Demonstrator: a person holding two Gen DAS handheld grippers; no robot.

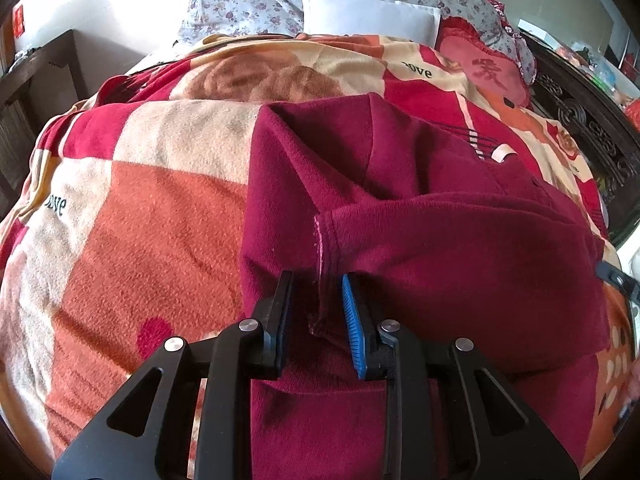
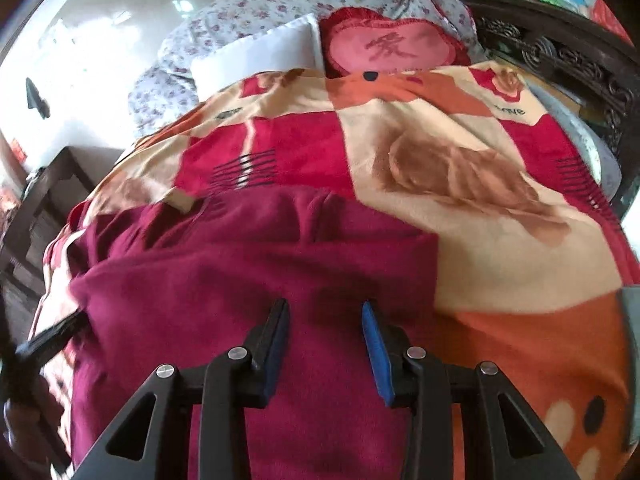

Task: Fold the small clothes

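Observation:
A dark red knit garment [image 1: 420, 216] lies on the bed blanket, with one part folded across itself. My left gripper [image 1: 316, 280] is open just above it, with a raised hem or cuff edge [image 1: 322, 264] standing between the two fingers. In the right wrist view the same garment [image 2: 248, 264] fills the lower left. My right gripper [image 2: 325, 308] is open and empty over its right part. The left gripper [image 2: 52, 336] shows blurred at the left edge of that view, and the right gripper [image 1: 618, 280] shows at the right edge of the left wrist view.
A red, orange and cream blanket [image 1: 132, 208] covers the bed. A white pillow [image 1: 368, 16], a pink heart cushion [image 2: 388, 46] and floral bedding [image 2: 260, 4] lie at the far end. A dark carved headboard [image 2: 560, 56] runs along the right. A dark wooden table [image 1: 36, 68] stands left.

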